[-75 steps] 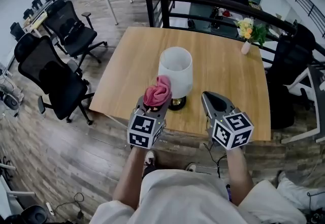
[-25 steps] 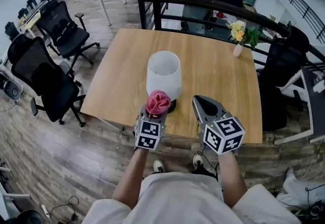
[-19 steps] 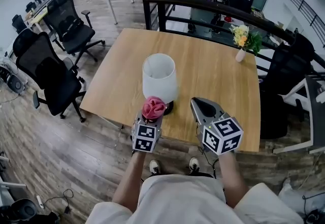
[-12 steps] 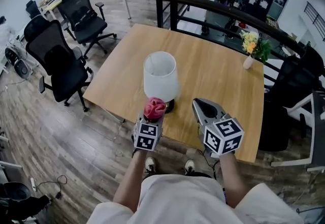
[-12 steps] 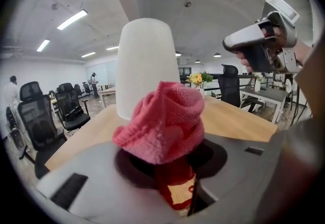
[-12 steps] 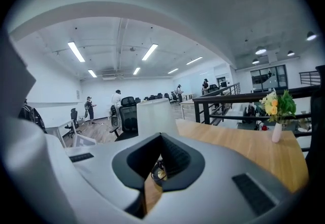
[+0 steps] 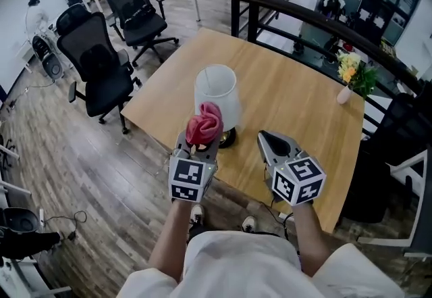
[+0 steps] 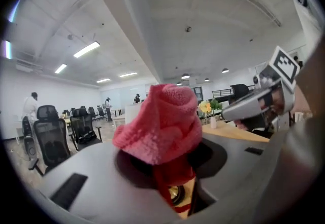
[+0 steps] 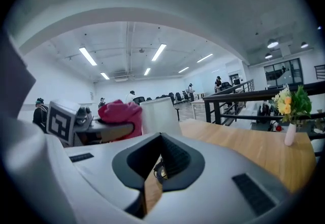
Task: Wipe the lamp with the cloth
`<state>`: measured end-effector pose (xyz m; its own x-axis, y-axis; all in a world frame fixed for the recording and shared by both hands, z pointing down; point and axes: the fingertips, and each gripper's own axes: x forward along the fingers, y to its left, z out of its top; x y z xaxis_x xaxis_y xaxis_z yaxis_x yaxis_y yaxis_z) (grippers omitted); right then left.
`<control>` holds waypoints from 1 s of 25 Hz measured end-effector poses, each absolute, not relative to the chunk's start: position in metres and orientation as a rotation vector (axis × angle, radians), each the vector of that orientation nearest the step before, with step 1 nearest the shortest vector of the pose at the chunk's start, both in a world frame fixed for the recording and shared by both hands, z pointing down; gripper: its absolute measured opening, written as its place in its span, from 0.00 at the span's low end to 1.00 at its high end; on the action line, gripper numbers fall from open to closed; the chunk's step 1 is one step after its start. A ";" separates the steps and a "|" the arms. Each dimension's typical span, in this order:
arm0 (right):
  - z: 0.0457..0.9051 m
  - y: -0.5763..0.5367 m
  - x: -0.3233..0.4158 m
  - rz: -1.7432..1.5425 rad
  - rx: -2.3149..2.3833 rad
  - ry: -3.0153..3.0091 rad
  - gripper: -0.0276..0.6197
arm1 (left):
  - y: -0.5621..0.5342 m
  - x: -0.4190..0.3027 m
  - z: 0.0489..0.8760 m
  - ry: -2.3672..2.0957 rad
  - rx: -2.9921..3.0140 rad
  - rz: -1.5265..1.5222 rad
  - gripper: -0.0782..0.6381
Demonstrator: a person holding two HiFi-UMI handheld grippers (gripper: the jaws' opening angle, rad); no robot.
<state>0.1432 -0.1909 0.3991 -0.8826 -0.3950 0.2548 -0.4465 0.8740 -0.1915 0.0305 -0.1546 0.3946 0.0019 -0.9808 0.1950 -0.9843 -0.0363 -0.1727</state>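
Observation:
A lamp with a white shade (image 7: 217,89) and a dark base (image 7: 229,138) stands on the wooden table (image 7: 297,101). My left gripper (image 7: 201,142) is shut on a bunched pink cloth (image 7: 204,123), held up against the near lower side of the shade. In the left gripper view the cloth (image 8: 163,125) fills the space between the jaws and hides most of the lamp. My right gripper (image 7: 267,137) is shut and holds nothing, to the right of the base. The right gripper view shows the shade (image 9: 160,114) ahead with the cloth (image 9: 121,112) on its left.
A small vase of flowers (image 7: 352,77) stands at the table's far right. Black office chairs (image 7: 101,70) sit left of the table on the wood floor. A dark railing (image 7: 304,13) runs behind the table. The table's near edge (image 7: 202,175) lies under my grippers.
My left gripper has risen with the cloth, from level with the lamp's base to the lower part of the shade. The right gripper has barely moved.

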 end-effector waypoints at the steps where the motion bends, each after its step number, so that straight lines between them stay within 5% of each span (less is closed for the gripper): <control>1: 0.399 -0.191 0.143 0.365 0.631 -2.840 0.06 | -0.158 0.032 0.381 -2.191 2.222 0.403 0.35; 9: 0.403 -0.190 0.153 0.391 0.572 -2.853 0.06 | -0.182 0.037 0.356 -2.275 2.180 0.449 0.35; 25: 0.427 -0.195 0.171 0.462 0.566 -2.822 0.06 | -0.183 0.052 0.468 -2.101 2.065 0.598 0.35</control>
<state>0.1711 -0.1946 0.4274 -0.9002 -0.3354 0.2778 -0.4065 0.8761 -0.2594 0.0522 -0.1833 0.4684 -0.0512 -0.9289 0.3667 -0.9828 -0.0184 -0.1838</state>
